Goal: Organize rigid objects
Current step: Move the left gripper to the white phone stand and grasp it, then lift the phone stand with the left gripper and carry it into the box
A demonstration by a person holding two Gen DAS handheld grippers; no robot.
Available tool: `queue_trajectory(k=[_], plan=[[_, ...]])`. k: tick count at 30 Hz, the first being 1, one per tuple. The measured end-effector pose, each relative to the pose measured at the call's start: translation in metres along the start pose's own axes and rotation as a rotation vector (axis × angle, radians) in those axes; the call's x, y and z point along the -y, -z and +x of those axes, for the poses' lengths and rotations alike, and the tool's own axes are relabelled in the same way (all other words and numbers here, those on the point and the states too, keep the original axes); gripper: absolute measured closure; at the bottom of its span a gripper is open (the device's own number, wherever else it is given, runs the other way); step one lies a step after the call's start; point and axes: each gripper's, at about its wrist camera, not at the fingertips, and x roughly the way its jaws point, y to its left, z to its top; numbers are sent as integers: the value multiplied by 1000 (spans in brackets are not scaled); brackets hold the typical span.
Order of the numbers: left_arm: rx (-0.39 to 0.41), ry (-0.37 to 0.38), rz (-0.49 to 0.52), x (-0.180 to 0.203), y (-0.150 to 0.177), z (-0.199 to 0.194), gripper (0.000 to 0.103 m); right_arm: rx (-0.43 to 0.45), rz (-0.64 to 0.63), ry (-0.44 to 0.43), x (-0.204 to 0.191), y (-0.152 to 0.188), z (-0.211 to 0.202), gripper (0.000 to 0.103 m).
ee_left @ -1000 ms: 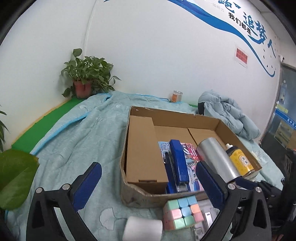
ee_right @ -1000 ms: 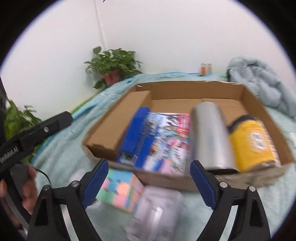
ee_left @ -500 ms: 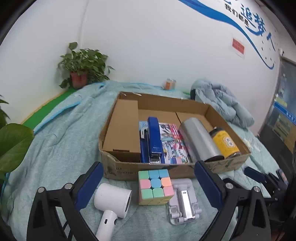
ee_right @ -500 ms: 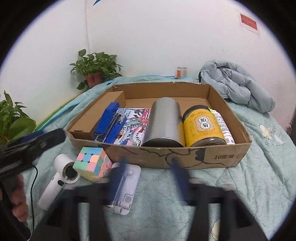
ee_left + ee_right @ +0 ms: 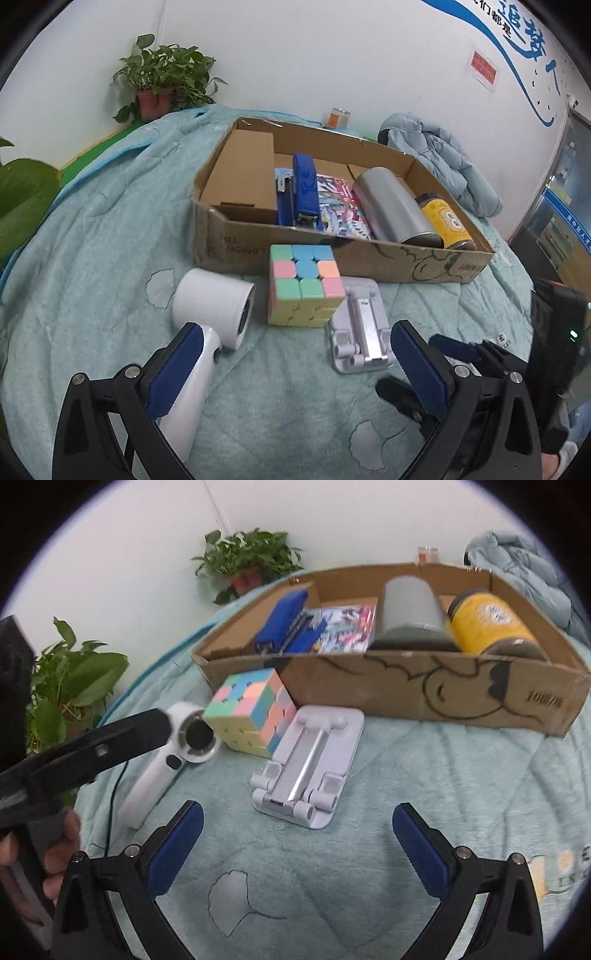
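Note:
A pastel puzzle cube (image 5: 304, 284) (image 5: 253, 710), a white folding phone stand (image 5: 360, 332) (image 5: 308, 768) and a white hair dryer (image 5: 210, 317) (image 5: 173, 753) lie on the teal blanket in front of a cardboard box (image 5: 369, 260) (image 5: 436, 692). The box holds a blue stapler (image 5: 304, 192), a colourful booklet (image 5: 340, 210), a steel cylinder (image 5: 395, 210) and a yellow jar (image 5: 448, 221). My left gripper (image 5: 295, 362) is open above the blanket, its left finger over the dryer's handle. My right gripper (image 5: 295, 843) hovers just before the stand, its jaws opening with nothing between them.
A brown carton (image 5: 240, 177) fills the box's left end. Potted plants (image 5: 162, 81) (image 5: 70, 686) stand at the left along the wall. A bundled blue jacket (image 5: 447, 158) lies behind the box, with a small jar (image 5: 336, 118) by the wall.
Both views have tilted down and drawn in toward the blanket. The cube, stand and dryer now sit fully in view before the grippers. The right gripper's jaws have spread wider.

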Motion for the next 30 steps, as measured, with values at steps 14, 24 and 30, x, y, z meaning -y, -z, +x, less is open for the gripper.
queue_trajectory(k=[14,24,30], plan=[[-72,122,-31,-7,3,-11,1,-26,-54,125,-16,4,33,34],[-333,433,3,69,25,49,6,-62,209,-116,45,54,-39,34],[-465,521,18,101,38,73,36,-55,298,-193,57,62,-46,34]])
